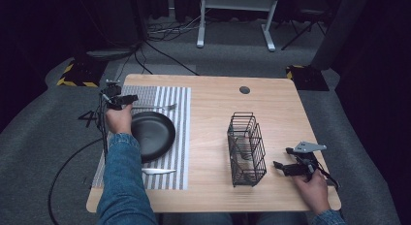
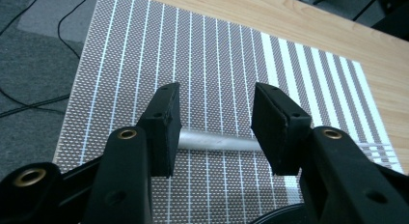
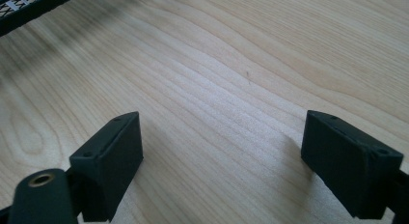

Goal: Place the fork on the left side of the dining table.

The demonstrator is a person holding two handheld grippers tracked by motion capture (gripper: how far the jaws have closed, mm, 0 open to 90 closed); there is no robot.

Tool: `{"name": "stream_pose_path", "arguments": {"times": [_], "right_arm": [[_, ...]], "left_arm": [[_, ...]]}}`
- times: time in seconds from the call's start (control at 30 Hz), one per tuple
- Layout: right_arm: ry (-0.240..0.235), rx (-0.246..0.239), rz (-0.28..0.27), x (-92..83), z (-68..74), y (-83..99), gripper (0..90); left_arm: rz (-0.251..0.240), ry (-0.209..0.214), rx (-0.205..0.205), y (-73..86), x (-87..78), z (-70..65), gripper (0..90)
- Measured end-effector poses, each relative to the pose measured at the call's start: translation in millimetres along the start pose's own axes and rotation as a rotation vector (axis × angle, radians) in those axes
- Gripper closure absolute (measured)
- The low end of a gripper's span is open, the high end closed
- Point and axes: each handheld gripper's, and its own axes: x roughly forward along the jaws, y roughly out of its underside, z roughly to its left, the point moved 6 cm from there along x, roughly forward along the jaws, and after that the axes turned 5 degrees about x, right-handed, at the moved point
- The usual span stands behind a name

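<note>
- Left tool, at the bench's far-left corner: jaws part-open astride the fork handle on the striped mat, pads clear of it.
- Black plate: mid-mat.
- Wire basket: right of centre.
- Right tool, near-right corner: wide open, empty.

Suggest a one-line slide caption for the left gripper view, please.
Open left tongs straddle a fork handle lying on the striped placemat, pads not yet touching it.
</note>
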Motion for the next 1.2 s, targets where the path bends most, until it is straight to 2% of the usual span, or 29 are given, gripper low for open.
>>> {"name": "stream_pose_path", "arguments": {"times": [0.3, 0.63, 0.83, 1.03, 1.1, 1.2], "right_arm": [[0.001, 0.000, 0.000, 0.0, 0.0, 0.0, 14.8], [0.001, 0.001, 0.000, 0.0, 0.0, 0.0, 14.8], [0.001, 0.001, 0.000, 0.0, 0.0, 0.0, 14.8], [0.001, 0.001, 0.000, 0.0, 0.0, -0.1, 14.8], [0.001, 0.002, -0.001, 0.0, 0.1, -0.1, 14.8], [0.001, 0.002, -0.001, 0.0, 0.1, -0.1, 14.8]], "left_arm": [[-0.001, -0.003, 0.049, -2.9, -17.9, -4.5, 52.3], [-0.051, 0.003, 0.186, -11.5, -56.5, -35.3, 51.5], [-0.076, 0.029, 0.229, -13.1, -82.4, -53.4, 50.5], [-0.075, 0.028, 0.294, -8.2, -104.8, -67.7, 49.5], [-0.100, 0.030, 0.314, -5.7, -112.7, -72.2, 49.2], [-0.113, 0.044, 0.330, 0.4, -124.6, -77.7, 48.9]]}}
